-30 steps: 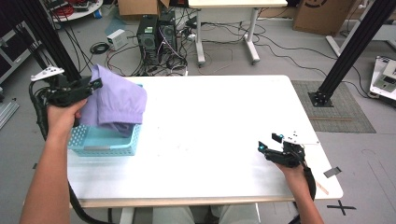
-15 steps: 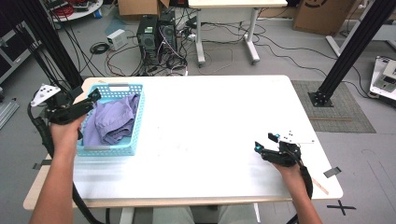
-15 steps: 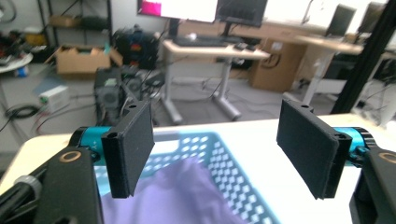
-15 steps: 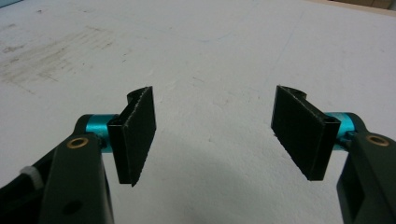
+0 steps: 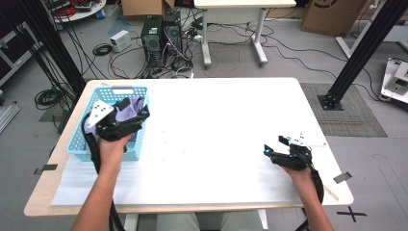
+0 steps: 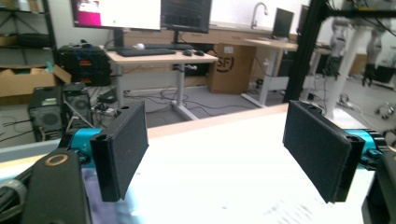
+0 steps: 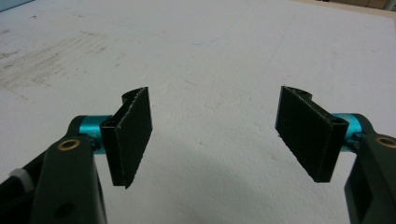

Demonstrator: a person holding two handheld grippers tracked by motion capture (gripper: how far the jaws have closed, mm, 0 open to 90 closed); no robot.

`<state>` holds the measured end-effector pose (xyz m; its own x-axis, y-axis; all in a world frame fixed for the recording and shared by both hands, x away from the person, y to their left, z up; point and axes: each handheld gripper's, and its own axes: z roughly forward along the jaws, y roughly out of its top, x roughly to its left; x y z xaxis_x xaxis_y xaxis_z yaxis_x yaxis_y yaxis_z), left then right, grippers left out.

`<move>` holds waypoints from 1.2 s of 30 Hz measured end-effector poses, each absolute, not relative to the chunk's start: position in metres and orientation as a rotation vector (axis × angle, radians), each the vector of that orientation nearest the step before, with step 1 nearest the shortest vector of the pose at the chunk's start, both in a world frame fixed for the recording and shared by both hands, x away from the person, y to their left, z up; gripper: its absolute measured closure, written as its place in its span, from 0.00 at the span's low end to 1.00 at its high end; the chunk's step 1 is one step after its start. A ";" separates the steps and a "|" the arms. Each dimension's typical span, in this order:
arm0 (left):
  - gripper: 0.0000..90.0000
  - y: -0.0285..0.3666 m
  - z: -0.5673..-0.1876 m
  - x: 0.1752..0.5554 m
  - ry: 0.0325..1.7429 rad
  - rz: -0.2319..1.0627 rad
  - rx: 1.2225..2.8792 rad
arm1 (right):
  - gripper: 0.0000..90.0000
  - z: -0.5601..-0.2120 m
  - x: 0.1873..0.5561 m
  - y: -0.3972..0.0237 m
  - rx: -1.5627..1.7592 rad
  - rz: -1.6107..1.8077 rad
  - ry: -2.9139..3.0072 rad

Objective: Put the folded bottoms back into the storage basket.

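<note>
Purple cloth point(image 5: 131, 109) lies bunched inside light-blue plastic basket point(image 5: 111, 91) at table's left edge. Left gripper point(image 5: 137, 111) hovers over basket's near-right part, above cloth; jaws have just been opening, now spread wide, nothing between them. Right gripper point(image 5: 273, 148) sits low over bare white table point(image 5: 216, 120) near right front corner, well apart from basket; jaws have just been opening a little, now spread, empty.

My black, teal-jointed left gripper point(image 5: 137, 114) hangs over the light-blue lattice basket point(image 5: 111, 144) with its lilac cloth point(image 5: 129, 107), my matching black right gripper point(image 5: 274, 147) over the plain white table point(image 5: 216, 125).
</note>
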<state>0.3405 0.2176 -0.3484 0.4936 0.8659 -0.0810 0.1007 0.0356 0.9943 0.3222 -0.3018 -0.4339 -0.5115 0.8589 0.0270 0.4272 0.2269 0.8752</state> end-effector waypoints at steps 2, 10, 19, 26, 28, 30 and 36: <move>0.25 0.208 -0.353 0.340 0.893 0.721 1.449 | 0.27 -0.433 0.322 -0.301 1.185 1.222 2.030; 0.25 0.176 -0.374 0.336 0.861 0.681 1.487 | 0.27 -0.433 0.324 -0.298 1.179 1.220 2.033; 0.25 0.153 -0.393 0.334 0.845 0.652 1.544 | 0.27 -0.435 0.325 -0.297 1.175 1.221 2.043; 0.25 0.143 -0.404 0.335 0.851 0.629 1.572 | 0.27 -0.434 0.323 -0.299 1.183 1.224 2.036; 0.25 0.142 -0.405 0.335 0.849 0.627 1.579 | 0.27 -0.434 0.323 -0.299 1.183 1.224 2.037; 0.25 0.141 -0.405 0.336 0.846 0.626 1.586 | 0.27 -0.434 0.323 -0.299 1.179 1.229 2.035; 0.25 0.139 -0.407 0.336 0.846 0.622 1.598 | 0.27 -0.434 0.323 -0.300 1.184 1.229 2.036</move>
